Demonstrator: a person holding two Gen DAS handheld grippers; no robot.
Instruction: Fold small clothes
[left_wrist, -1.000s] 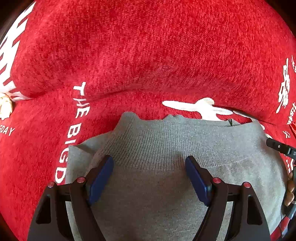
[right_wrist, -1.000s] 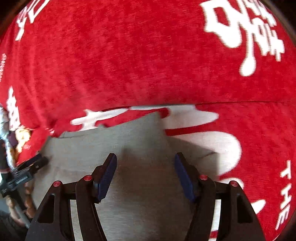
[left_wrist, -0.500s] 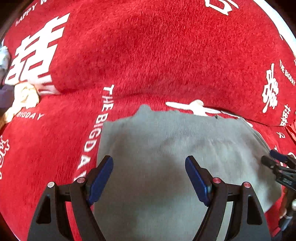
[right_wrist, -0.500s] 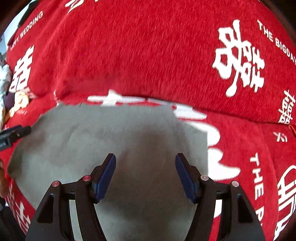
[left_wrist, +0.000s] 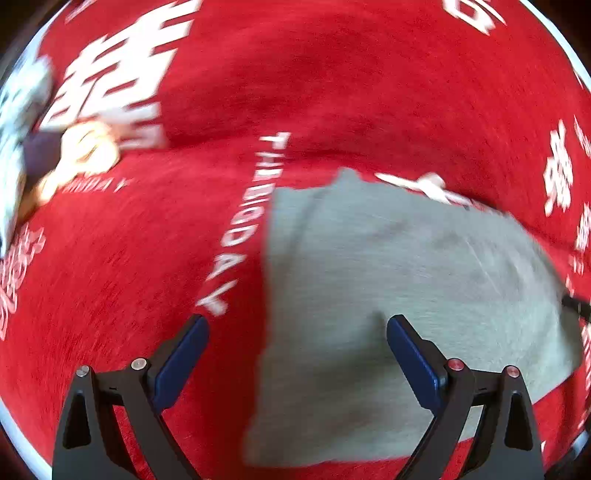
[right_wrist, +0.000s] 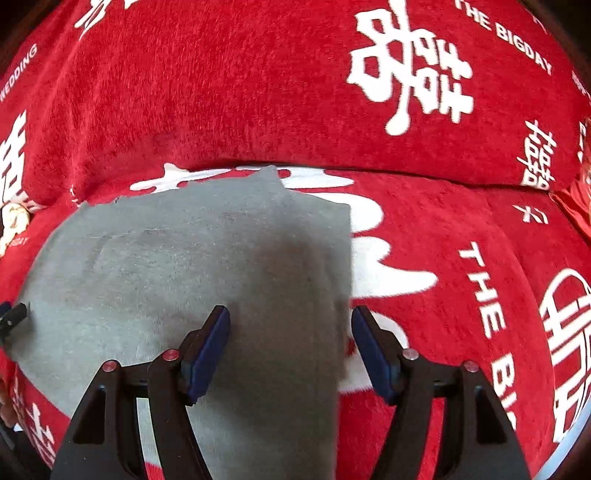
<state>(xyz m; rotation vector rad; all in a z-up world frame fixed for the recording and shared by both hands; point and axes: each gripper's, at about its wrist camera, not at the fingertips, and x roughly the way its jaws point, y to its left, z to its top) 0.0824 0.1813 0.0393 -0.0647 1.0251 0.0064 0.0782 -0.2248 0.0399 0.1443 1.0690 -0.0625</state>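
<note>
Grey garment (left_wrist: 406, 295) lay flat on red cover (left_wrist: 110, 295). Left gripper (left_wrist: 297, 354) fingers apart, just widened, nothing pinched, straddling its left edge. Right gripper (right_wrist: 290, 347) fingers apart, empty, straddling its right edge.

My left wrist camera looks steeply down along its fingers (left_wrist: 413, 354) from close above the red cover (left_wrist: 110, 295), taking in the left edge of the grey garment (left_wrist: 388, 266); this view is motion-blurred. My right wrist camera looks down just as steeply and closely, over the garment's right edge (right_wrist: 184, 266). Both views share the garment, the cover (right_wrist: 461, 229) and the cushion seam behind.
</note>
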